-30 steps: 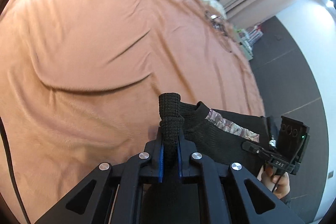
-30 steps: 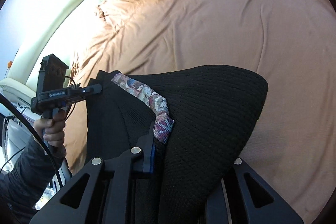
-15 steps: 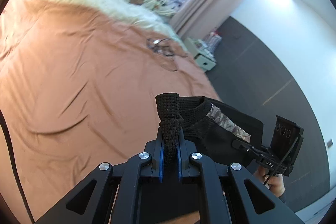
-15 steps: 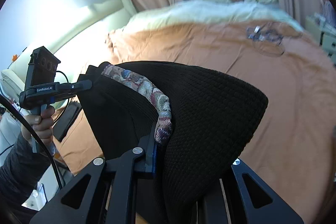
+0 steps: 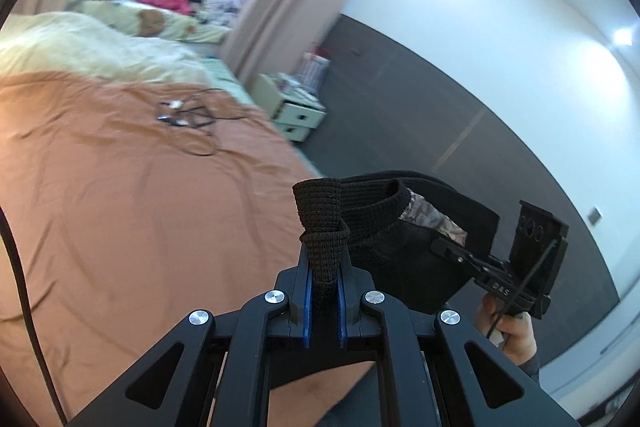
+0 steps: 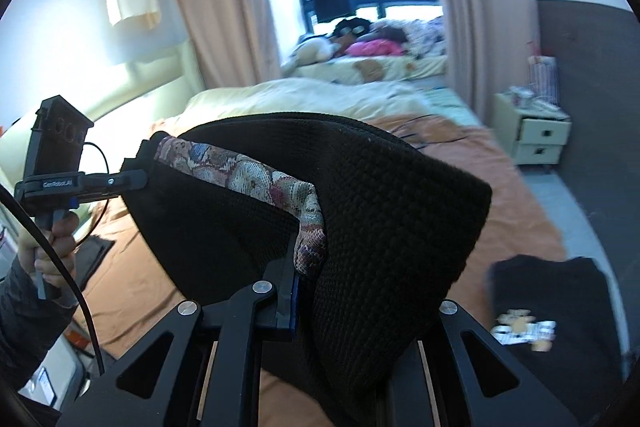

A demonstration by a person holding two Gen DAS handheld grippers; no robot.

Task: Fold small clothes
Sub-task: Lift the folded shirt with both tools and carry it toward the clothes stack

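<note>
Left gripper (image 5: 323,281): clamped on bunched black strap of the black knit garment (image 6: 384,219). Garment lifted off the orange bedspread (image 5: 132,195), stretched between both grippers. Right gripper (image 6: 306,273): clamped on patterned trim (image 6: 256,177). Far right on bed: folded black shirt (image 6: 552,311).

"GenRobot.AI" on left tool (image 6: 120,183), "DAS" partly readable on right tool (image 5: 454,254)
</note>
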